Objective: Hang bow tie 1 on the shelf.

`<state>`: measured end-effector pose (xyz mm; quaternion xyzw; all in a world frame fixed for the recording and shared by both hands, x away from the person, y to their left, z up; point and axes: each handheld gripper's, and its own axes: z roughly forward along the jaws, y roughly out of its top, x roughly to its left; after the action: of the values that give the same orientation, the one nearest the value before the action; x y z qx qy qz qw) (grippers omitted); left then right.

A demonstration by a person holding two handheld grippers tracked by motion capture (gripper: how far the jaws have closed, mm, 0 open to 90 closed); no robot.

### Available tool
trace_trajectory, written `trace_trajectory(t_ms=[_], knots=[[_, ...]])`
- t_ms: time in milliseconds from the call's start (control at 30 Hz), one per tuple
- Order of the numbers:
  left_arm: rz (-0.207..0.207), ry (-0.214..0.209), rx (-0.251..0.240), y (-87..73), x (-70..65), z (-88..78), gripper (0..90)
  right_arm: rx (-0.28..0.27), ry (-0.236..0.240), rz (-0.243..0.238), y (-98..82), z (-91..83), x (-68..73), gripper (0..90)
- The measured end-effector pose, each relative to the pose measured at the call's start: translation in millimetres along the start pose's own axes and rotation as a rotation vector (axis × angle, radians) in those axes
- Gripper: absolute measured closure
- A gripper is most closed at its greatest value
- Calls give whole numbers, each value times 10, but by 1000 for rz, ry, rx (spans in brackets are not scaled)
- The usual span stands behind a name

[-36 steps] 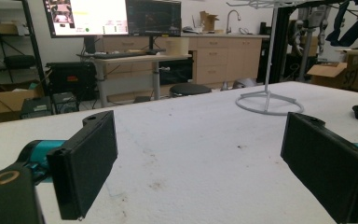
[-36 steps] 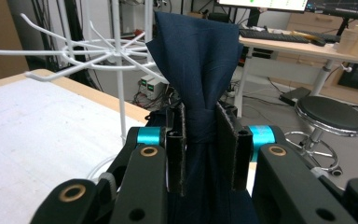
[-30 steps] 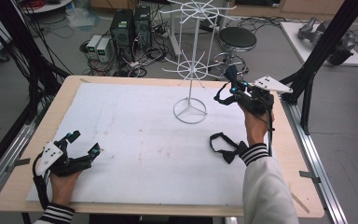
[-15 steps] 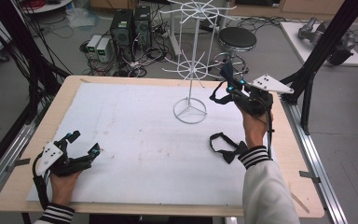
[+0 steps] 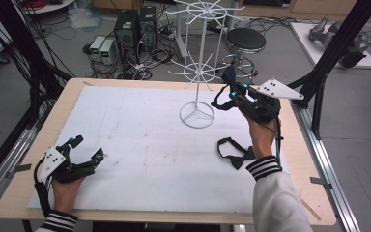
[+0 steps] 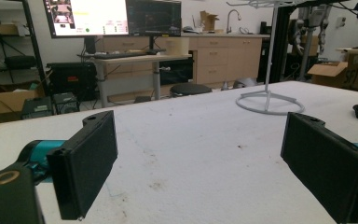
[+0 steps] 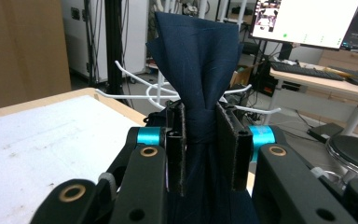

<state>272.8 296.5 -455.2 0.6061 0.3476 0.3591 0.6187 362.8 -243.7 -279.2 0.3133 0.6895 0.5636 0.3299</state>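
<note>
The right gripper (image 5: pixel 229 87) is raised above the far right part of the table, its jaws clamped tight on the middle of a dark navy bow tie (image 7: pixel 199 70), whose cloth fans out above the pads (image 7: pixel 227 140). The gripper sits just beside the lower ring of arms on a white wire stand (image 5: pixel 196 72), which rises from a round base on the white mat (image 5: pixel 140 140). A second, black bow tie (image 5: pixel 234 153) lies flat on the mat near the right forearm. At the near left corner, the left gripper (image 5: pixel 88 149) rests low over the mat with its jaws spread wide and nothing between them. Beyond the wooden table (image 5: pixel 314 193), a black stool (image 5: pixel 246 40) and computer towers (image 5: pixel 136 21) stand on the floor.
</note>
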Motion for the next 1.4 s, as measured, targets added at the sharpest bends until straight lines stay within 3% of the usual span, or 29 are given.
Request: trace_trajectory(t_ms=[633, 1400], knots=[[-6, -1, -5, -3, 2, 2, 112, 4, 37, -11, 121, 227, 129, 747], [-4, 0, -1, -2, 6, -1, 112, 54, -14, 16, 84, 514, -1, 746]])
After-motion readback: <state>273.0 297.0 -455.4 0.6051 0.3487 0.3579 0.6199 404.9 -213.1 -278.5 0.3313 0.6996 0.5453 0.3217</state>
